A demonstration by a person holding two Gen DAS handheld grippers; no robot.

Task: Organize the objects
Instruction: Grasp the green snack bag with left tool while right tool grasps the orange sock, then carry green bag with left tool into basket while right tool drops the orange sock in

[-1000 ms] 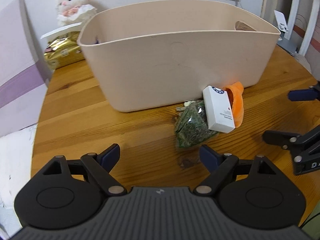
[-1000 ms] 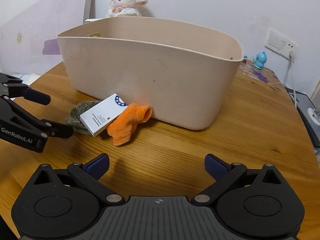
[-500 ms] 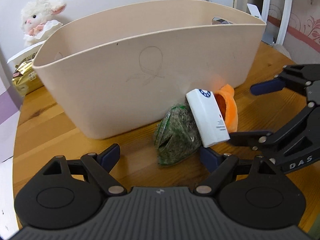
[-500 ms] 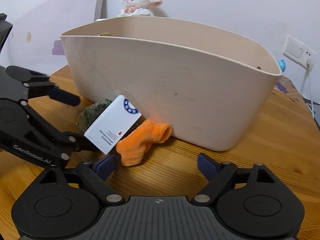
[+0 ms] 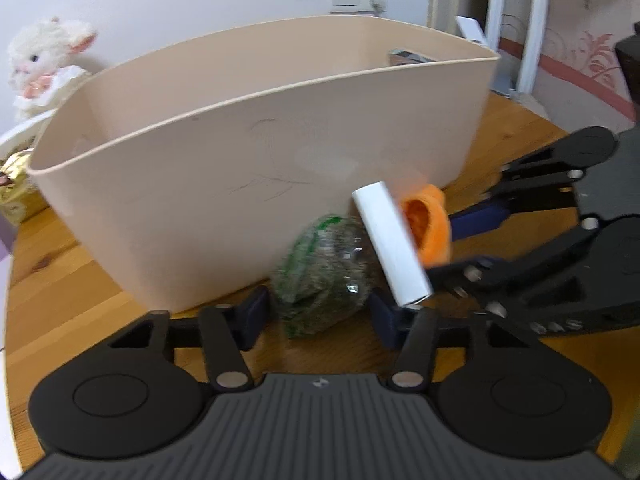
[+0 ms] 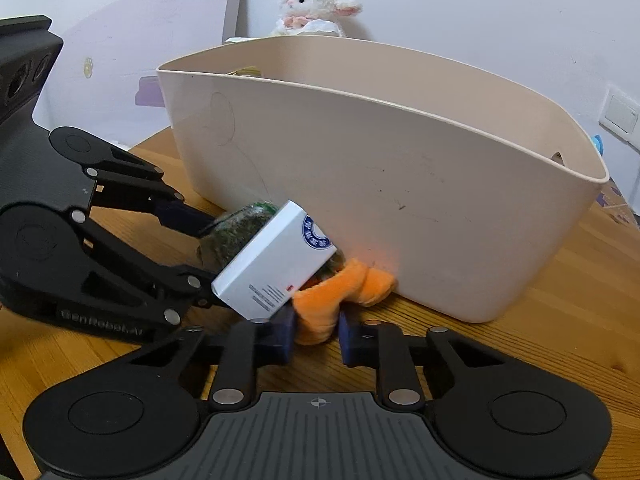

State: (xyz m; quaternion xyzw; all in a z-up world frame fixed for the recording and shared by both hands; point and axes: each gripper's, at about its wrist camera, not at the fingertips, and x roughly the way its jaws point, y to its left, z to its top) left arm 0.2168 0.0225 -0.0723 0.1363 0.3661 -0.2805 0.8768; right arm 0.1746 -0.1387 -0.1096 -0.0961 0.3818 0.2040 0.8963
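A green herb bag [image 5: 324, 276], a white box [image 5: 394, 244] and an orange sock [image 5: 430, 226] lie against the front wall of a beige tub [image 5: 240, 168] on the wooden table. My left gripper [image 5: 320, 314] has its fingers on either side of the bag, jaws narrowed, touching or nearly so. My right gripper [image 6: 316, 338] has its fingers close on both sides of the sock's end [image 6: 320, 312]. The white box [image 6: 276, 264] leans on the bag [image 6: 236, 232] and partly hides it. The left gripper also shows in the right wrist view [image 6: 200, 256].
A plush lamb [image 6: 312, 6] stands behind the tub [image 6: 400, 184]. A gold packet [image 5: 12, 188] lies at the far left. Something lies inside the tub at its right end [image 5: 406, 56]. The table edge curves at left [image 5: 10, 280].
Both grippers have moved in towards the pile and narrowed. The left one now straddles the herb bag, the right one straddles the sock. The white box has tipped up more.
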